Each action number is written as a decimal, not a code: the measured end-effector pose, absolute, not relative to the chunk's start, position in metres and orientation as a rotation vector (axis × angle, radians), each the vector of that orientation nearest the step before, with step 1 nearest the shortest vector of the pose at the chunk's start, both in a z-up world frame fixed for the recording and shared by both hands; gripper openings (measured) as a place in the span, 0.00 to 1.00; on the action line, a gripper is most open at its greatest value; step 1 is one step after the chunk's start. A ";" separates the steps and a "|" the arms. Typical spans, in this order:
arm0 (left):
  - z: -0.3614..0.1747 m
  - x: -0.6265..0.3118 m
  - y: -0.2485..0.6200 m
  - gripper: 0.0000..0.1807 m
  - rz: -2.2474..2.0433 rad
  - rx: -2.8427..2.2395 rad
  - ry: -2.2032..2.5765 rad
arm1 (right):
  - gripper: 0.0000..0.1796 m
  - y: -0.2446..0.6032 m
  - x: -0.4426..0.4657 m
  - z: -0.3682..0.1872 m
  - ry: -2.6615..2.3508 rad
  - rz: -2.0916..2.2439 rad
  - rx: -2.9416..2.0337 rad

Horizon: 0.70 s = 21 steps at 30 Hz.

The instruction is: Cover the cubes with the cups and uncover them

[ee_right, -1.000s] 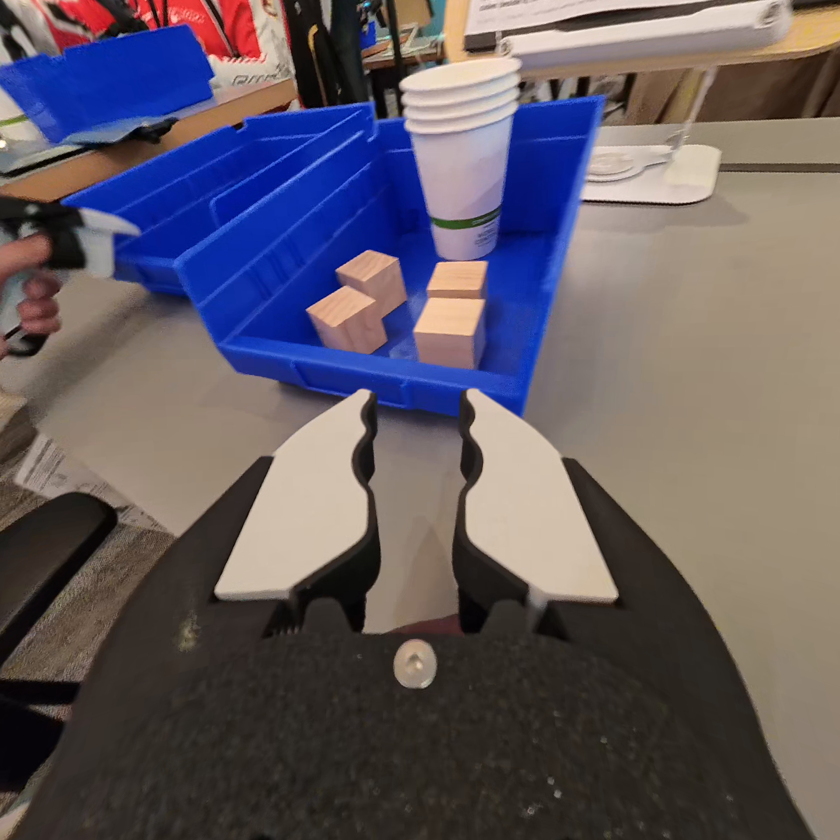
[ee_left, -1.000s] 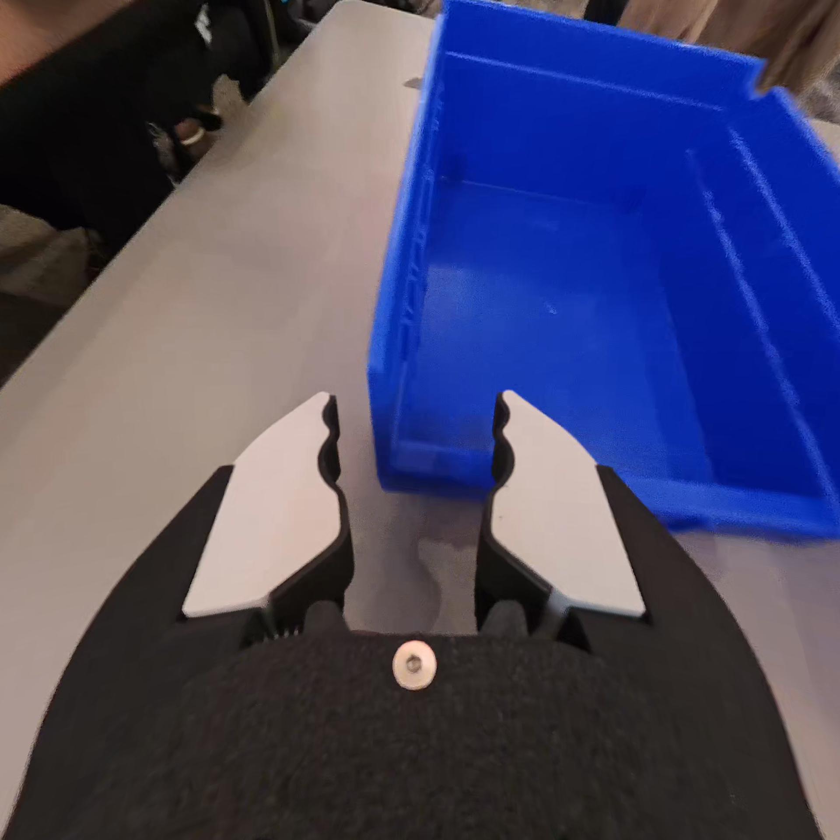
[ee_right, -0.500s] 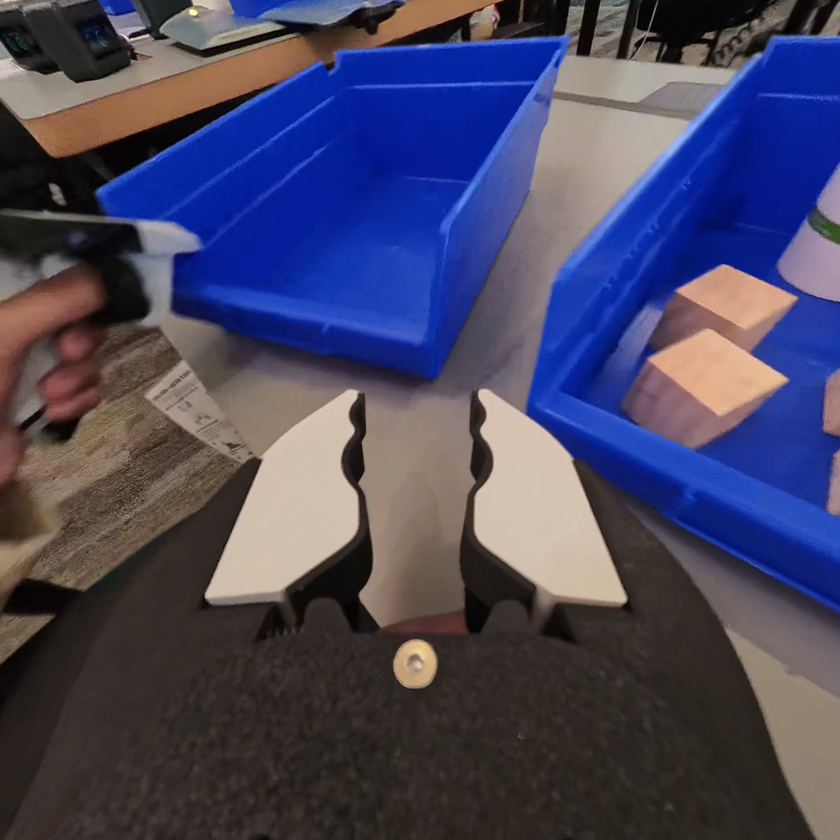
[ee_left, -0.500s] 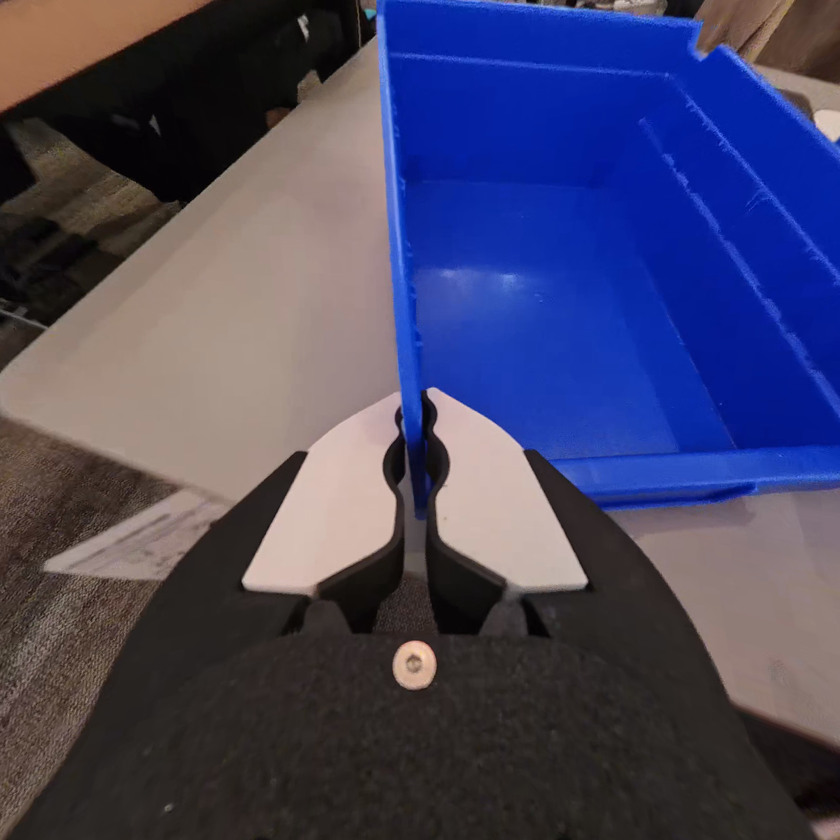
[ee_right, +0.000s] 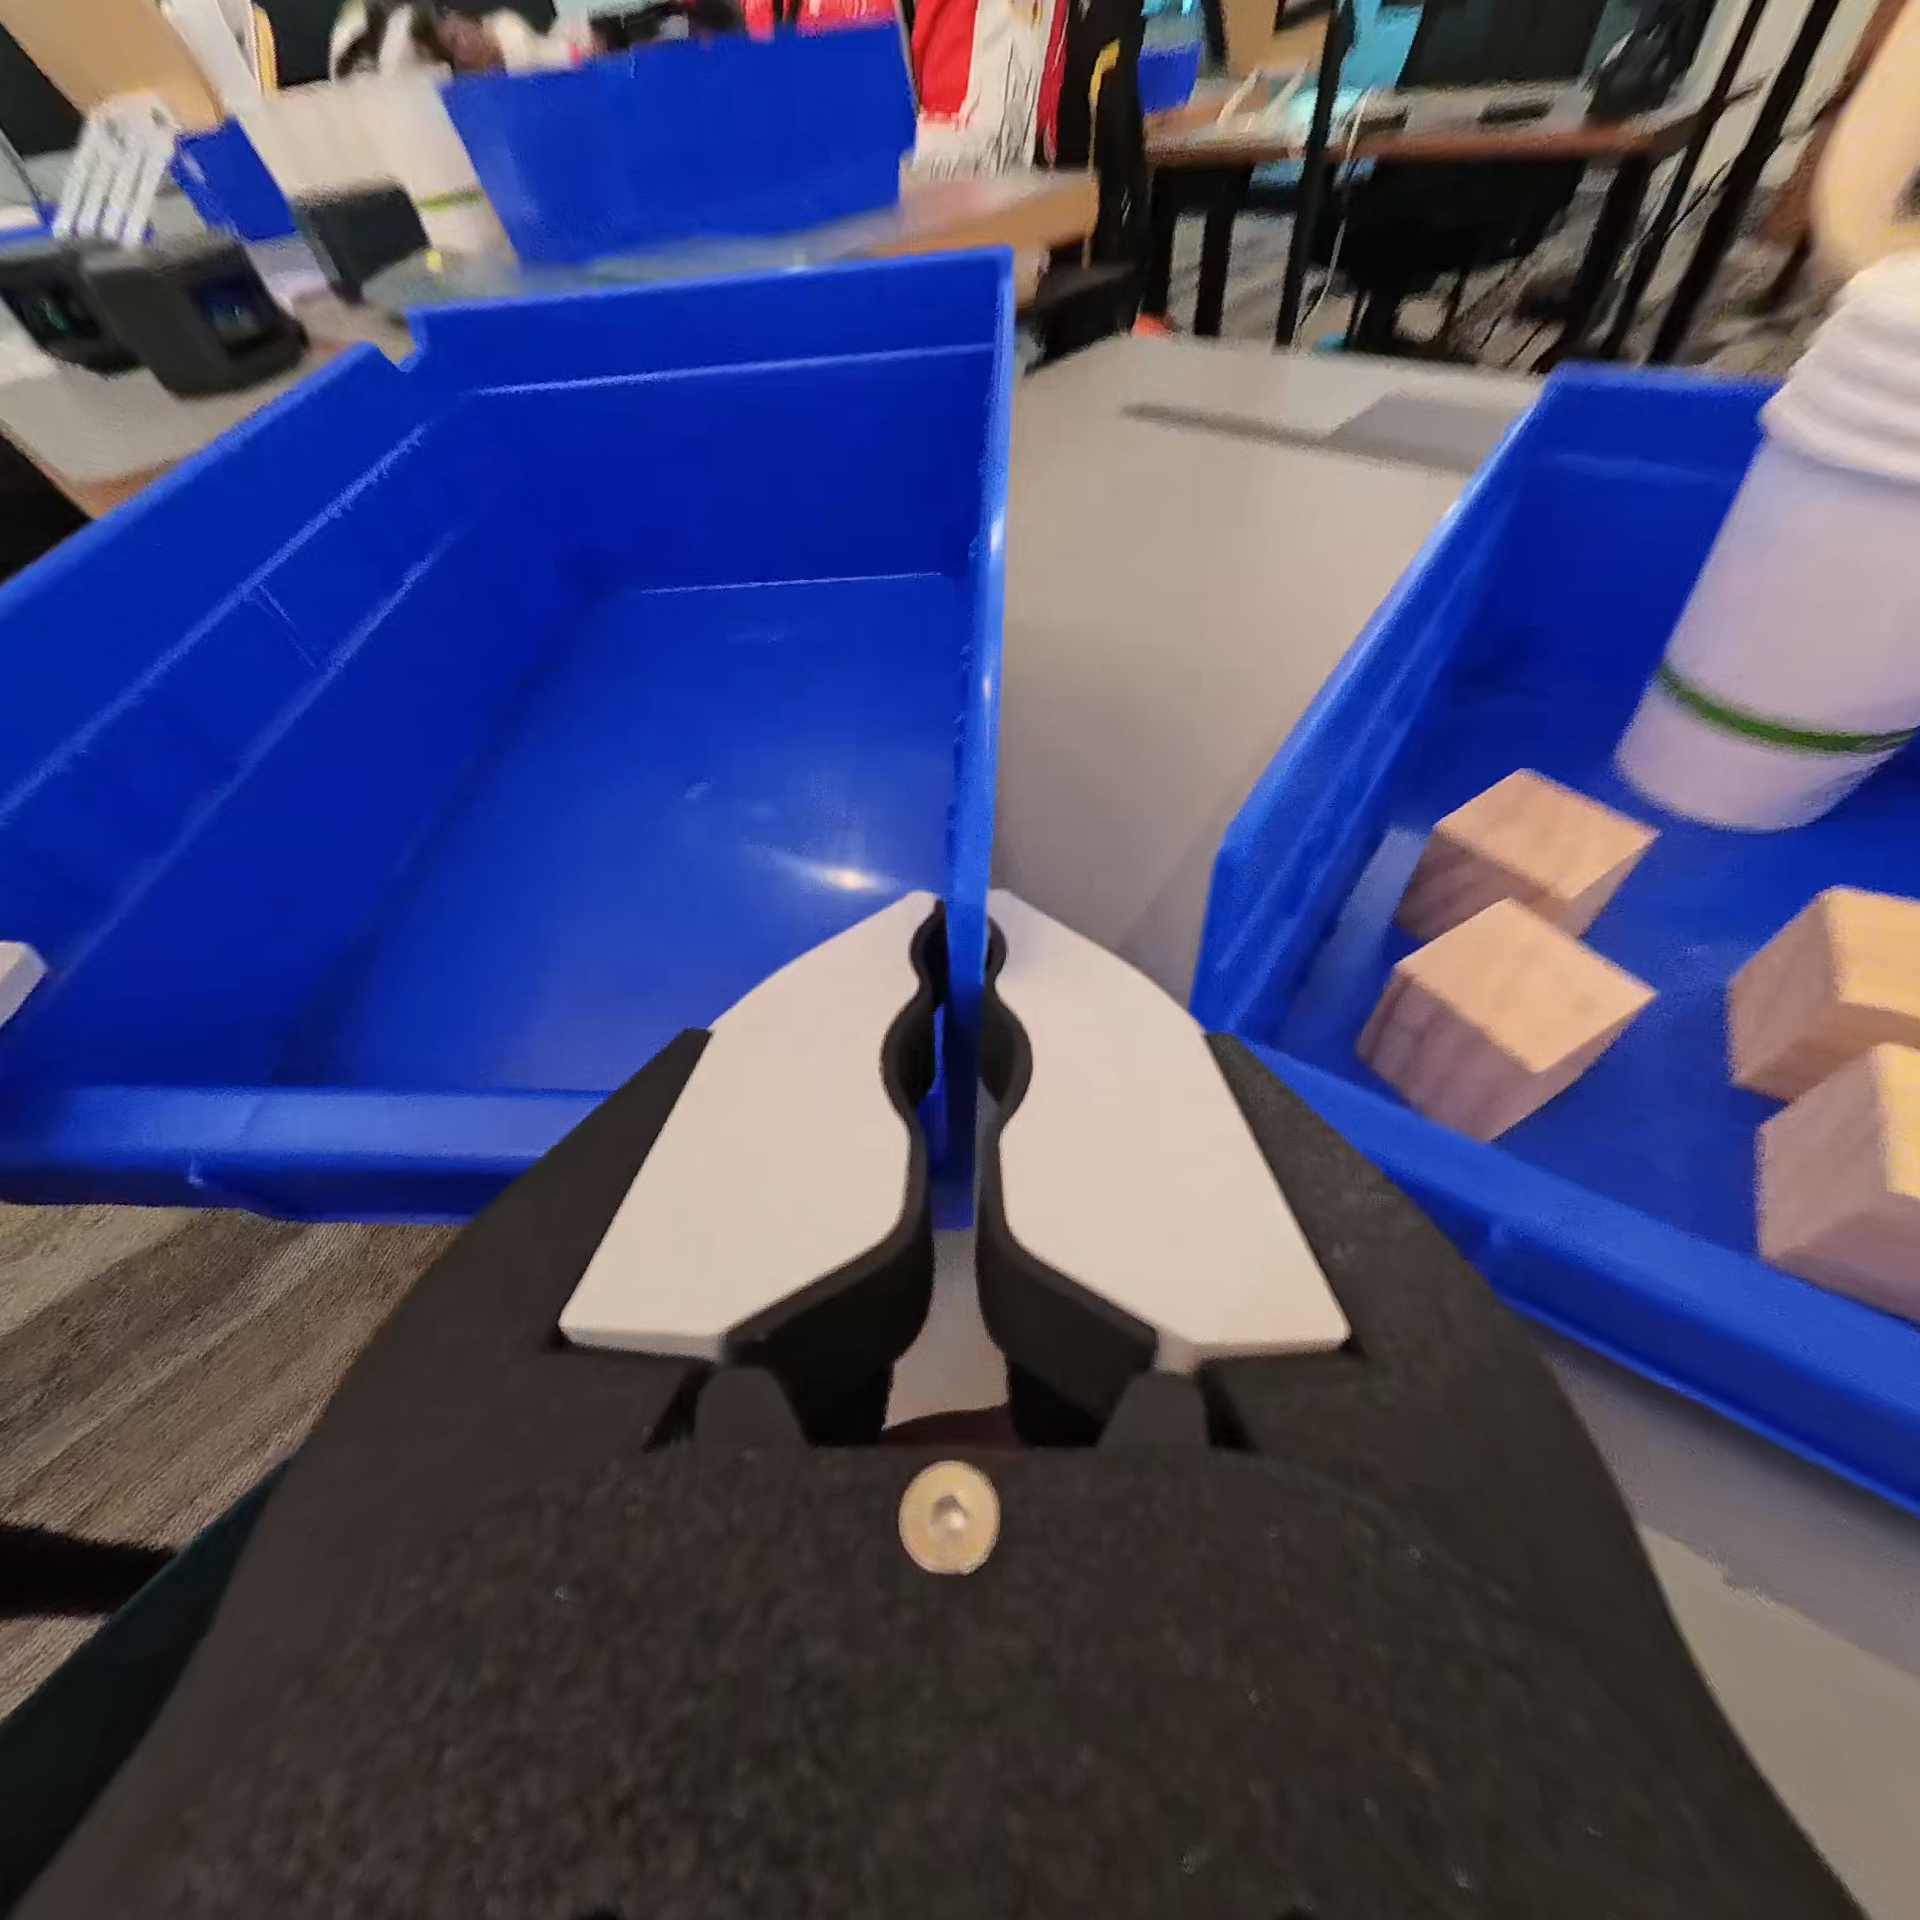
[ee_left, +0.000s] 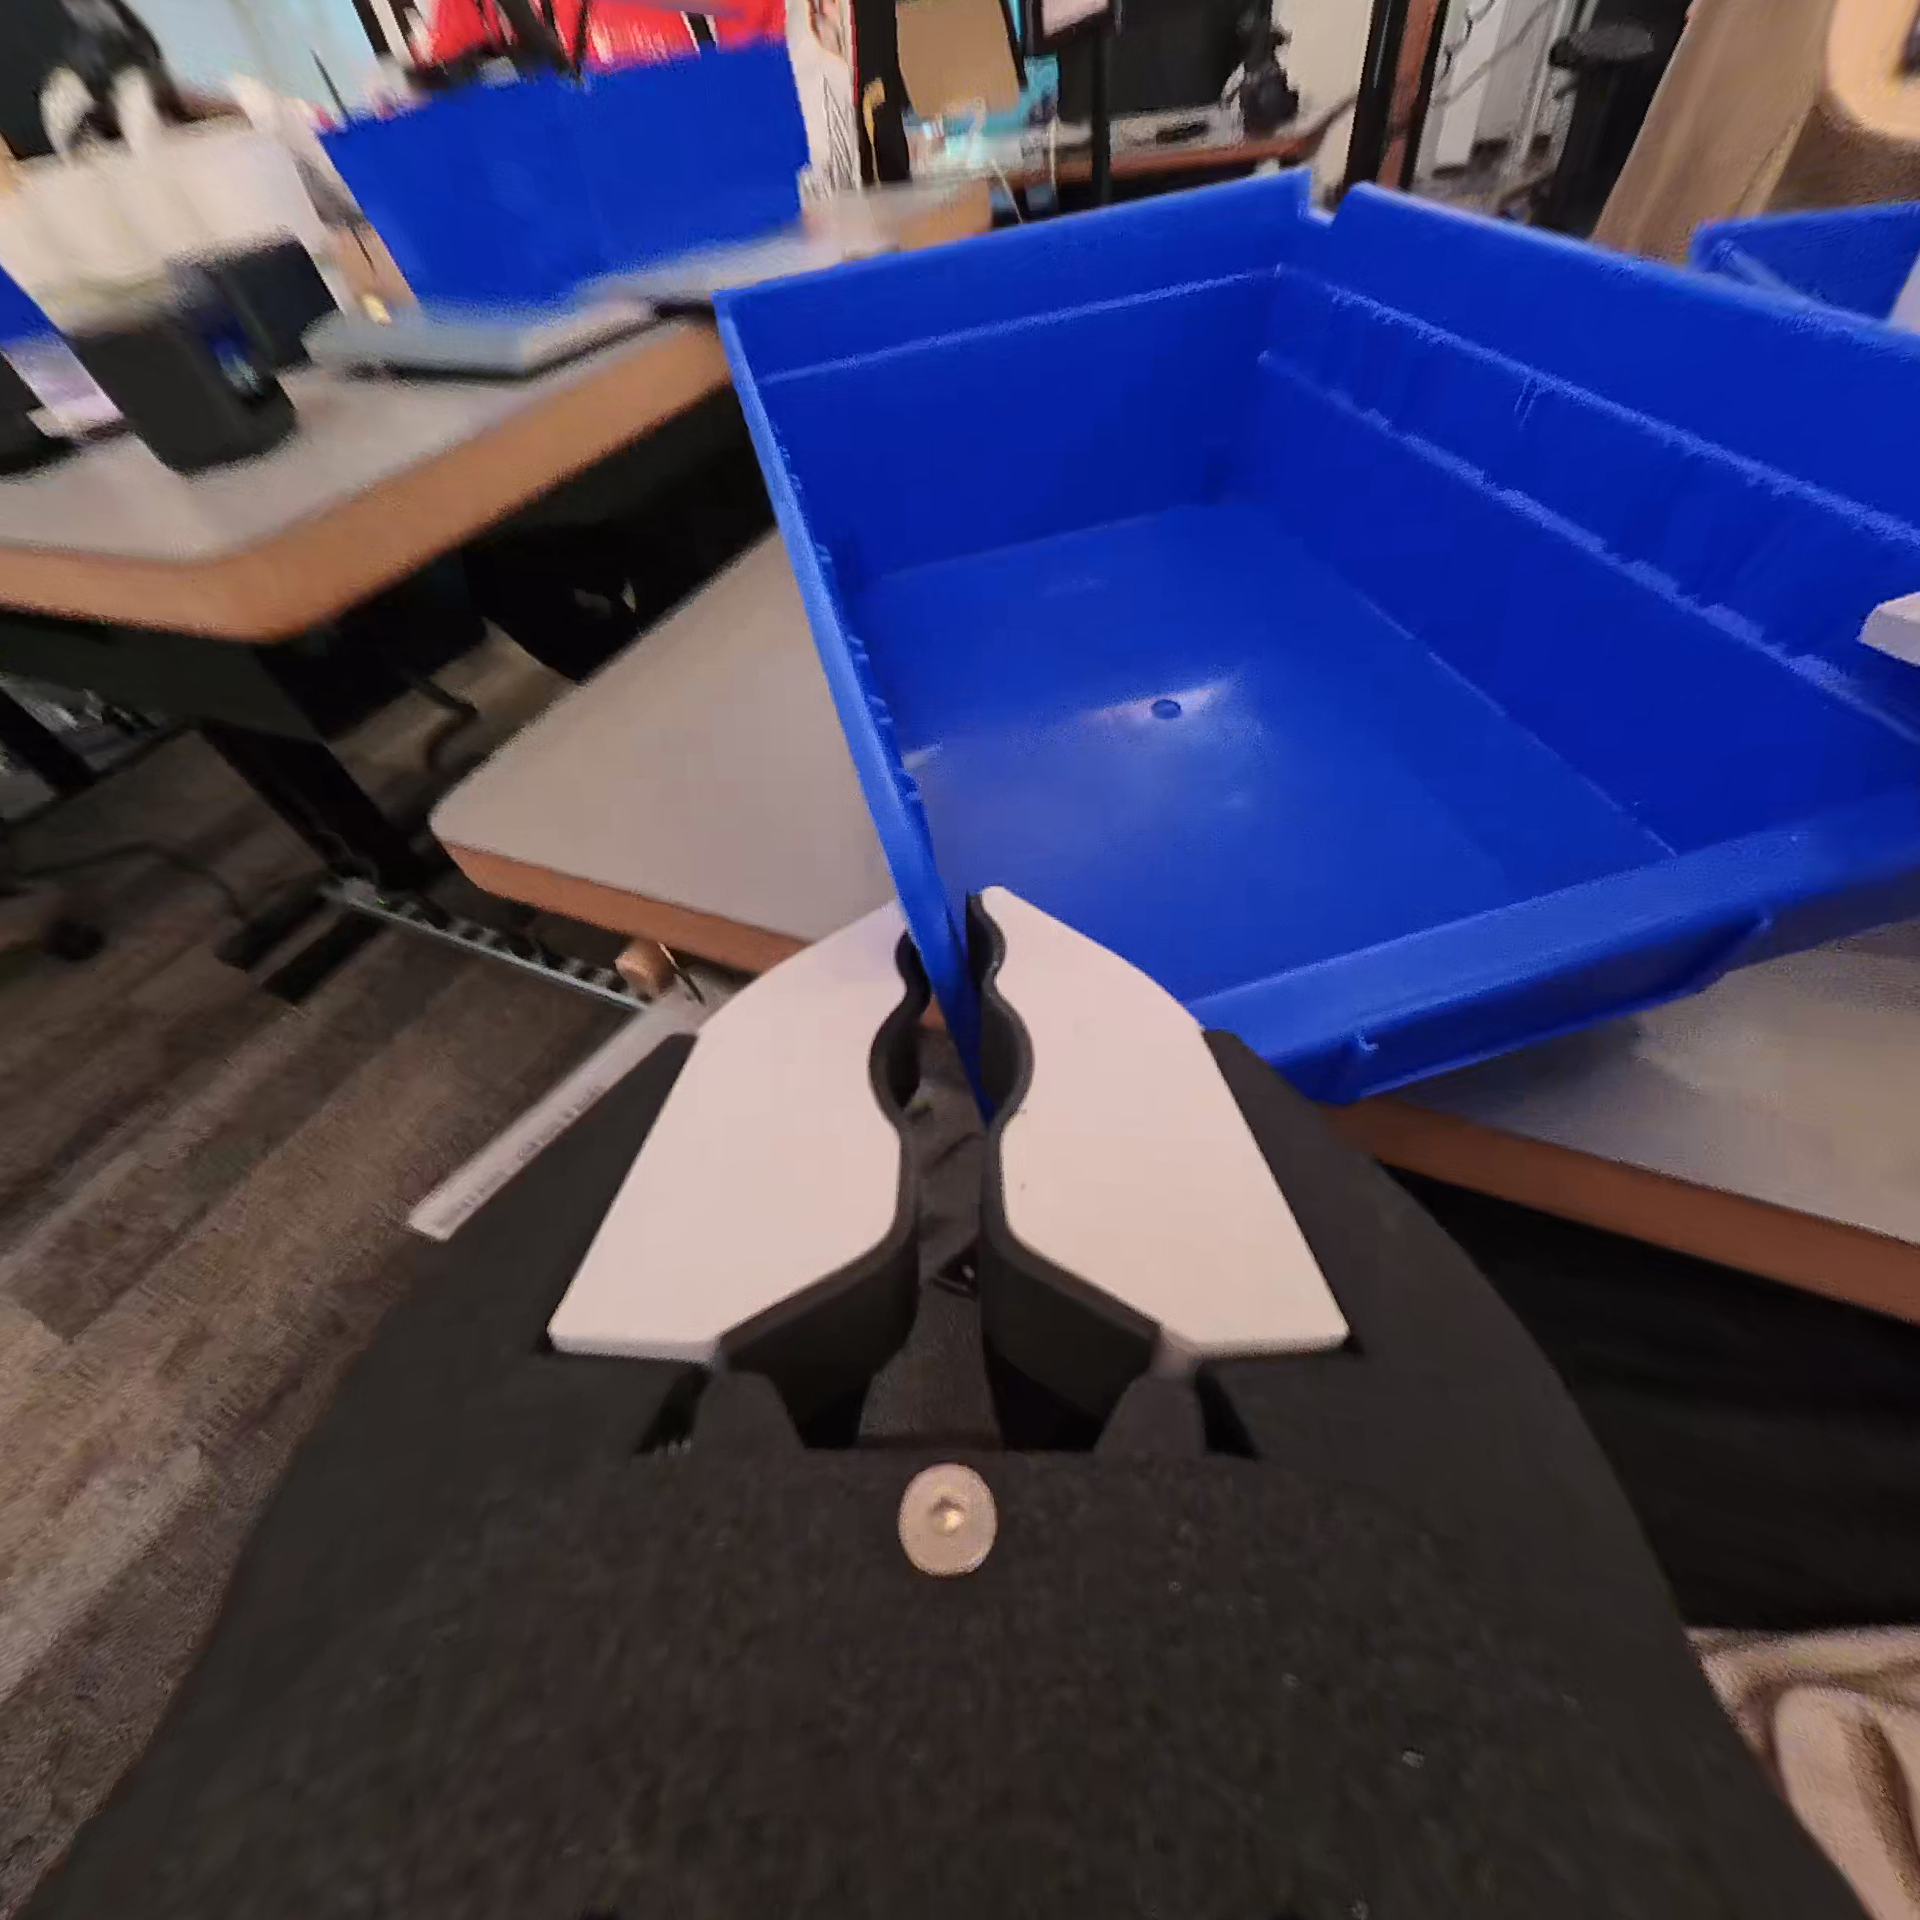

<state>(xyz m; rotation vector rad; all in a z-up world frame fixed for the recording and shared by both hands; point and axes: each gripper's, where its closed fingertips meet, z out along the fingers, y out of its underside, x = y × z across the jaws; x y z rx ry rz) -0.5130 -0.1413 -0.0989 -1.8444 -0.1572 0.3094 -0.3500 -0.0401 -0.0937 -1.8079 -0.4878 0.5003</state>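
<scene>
grey table (ee_right: 1195, 582) now carries a lifted-looking empty bin (ee_left: 1247, 727): left gripper (ee_left: 948, 935) stayed clamped on its wall, right gripper (ee_right: 964, 925) newly pinched the opposite wall; cubes (ee_right: 1496, 1018) and cups (ee_right: 1808, 644) untouched.

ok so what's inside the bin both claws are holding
Nothing: the blue bin shows only its bare floor. The near right corner is hidden behind the right claw.

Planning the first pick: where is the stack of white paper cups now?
In the right wrist view, the stack of white paper cups stands at the far right inside the blue plastic bin, just behind the wooden cubes.
</scene>
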 end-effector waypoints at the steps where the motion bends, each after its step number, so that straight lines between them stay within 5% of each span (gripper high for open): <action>1: -0.086 -0.508 -0.141 0.03 0.337 -1.811 -0.146 | 0.02 -0.041 -0.344 -0.081 -0.473 0.492 -1.774; 11: 0.050 -0.313 -0.064 0.03 0.064 -1.531 0.211 | 0.02 -0.037 -0.115 0.058 -0.146 0.185 -1.570; 21: -0.005 -0.002 -0.006 0.03 -0.225 -1.666 0.641 | 0.01 -0.055 0.188 -0.001 0.261 -0.103 -1.782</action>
